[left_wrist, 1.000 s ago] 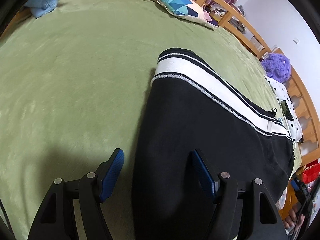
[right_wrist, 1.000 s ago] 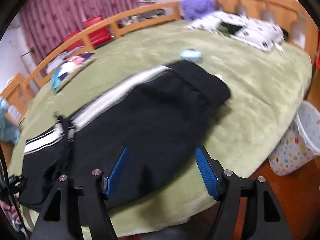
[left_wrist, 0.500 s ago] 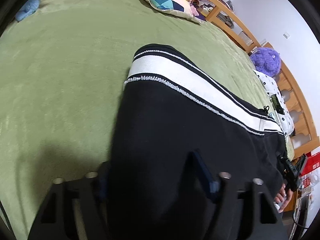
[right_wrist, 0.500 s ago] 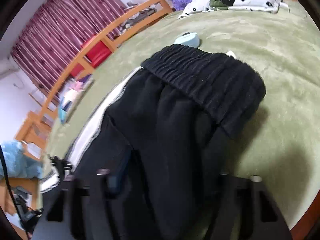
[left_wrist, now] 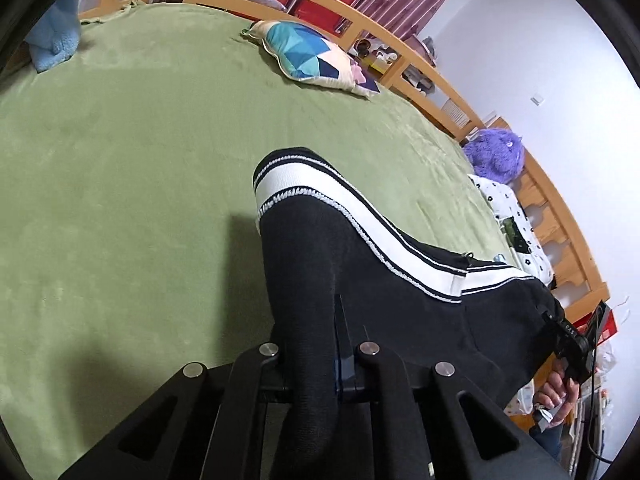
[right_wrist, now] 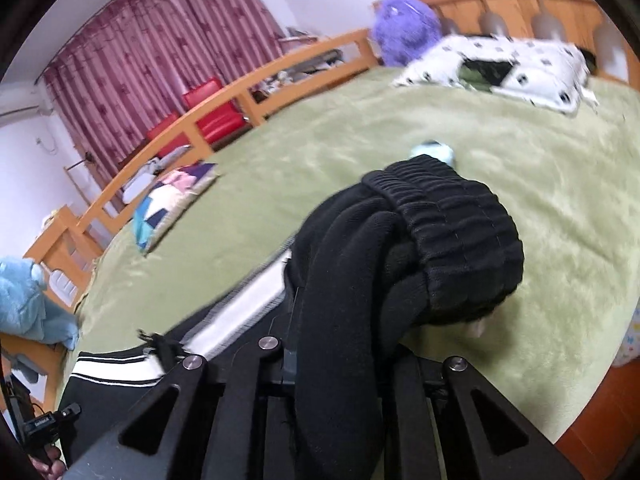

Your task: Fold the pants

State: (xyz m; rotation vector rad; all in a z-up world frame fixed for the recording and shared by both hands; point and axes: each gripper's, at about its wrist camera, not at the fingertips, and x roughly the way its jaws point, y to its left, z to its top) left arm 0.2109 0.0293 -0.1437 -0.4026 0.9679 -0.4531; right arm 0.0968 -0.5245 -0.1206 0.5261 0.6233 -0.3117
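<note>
1. Black pants (left_wrist: 360, 280) with a white side stripe lie across the green bed cover (left_wrist: 120, 180).
2. Left gripper (left_wrist: 316, 360) pinches the pants near the cuff, fabric bunched between its fingers.
3. Right gripper (right_wrist: 336, 356) pinches the gathered fabric below the elastic waistband (right_wrist: 452, 216).
4. Patterned pillow (left_wrist: 316, 56) lies well apart.

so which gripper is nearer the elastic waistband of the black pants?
Right. The right gripper clamps bunched fabric just below the waistband; the left gripper grips the striped leg end.
</note>
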